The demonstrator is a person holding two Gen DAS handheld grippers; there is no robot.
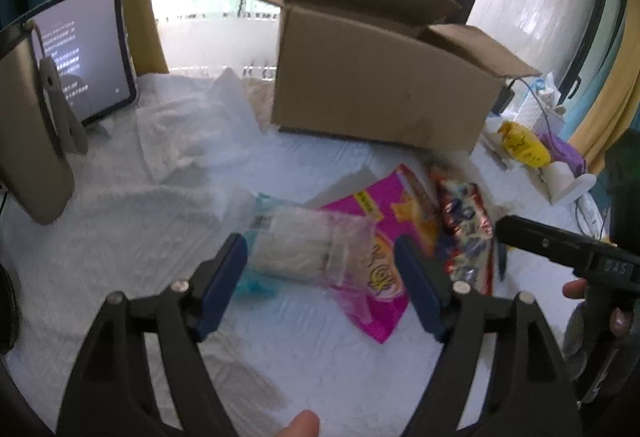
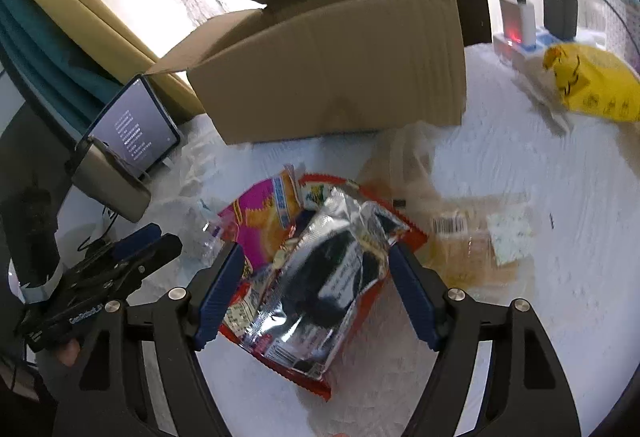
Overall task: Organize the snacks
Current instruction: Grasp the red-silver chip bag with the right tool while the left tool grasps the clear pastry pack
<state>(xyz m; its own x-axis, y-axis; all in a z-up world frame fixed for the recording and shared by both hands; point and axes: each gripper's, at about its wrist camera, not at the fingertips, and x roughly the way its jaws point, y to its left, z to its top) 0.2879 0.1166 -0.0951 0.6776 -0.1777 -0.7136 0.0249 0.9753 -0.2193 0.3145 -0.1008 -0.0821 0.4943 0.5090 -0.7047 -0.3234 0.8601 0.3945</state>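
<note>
An open cardboard box point(image 1: 384, 85) stands at the back of the white-covered table; it also shows in the right wrist view point(image 2: 340, 73). My left gripper point(image 1: 320, 269) is open, its fingers on either side of a clear packet of white snacks point(image 1: 304, 245) that lies partly on a pink snack bag point(image 1: 384, 237). A red and blue bag point(image 1: 468, 233) lies to its right. My right gripper point(image 2: 316, 285) is open over a silver and red bag point(image 2: 320, 285), with the pink bag point(image 2: 260, 221) to its left and a clear packet with a barcode point(image 2: 468, 249) to its right.
A tablet point(image 1: 84, 49) stands lit at the back left behind a beige stand point(image 1: 28, 125). A yellow bag point(image 2: 592, 85) and a power strip with chargers point(image 2: 532, 33) sit at the back right. White cloth point(image 2: 520, 173) covers the table.
</note>
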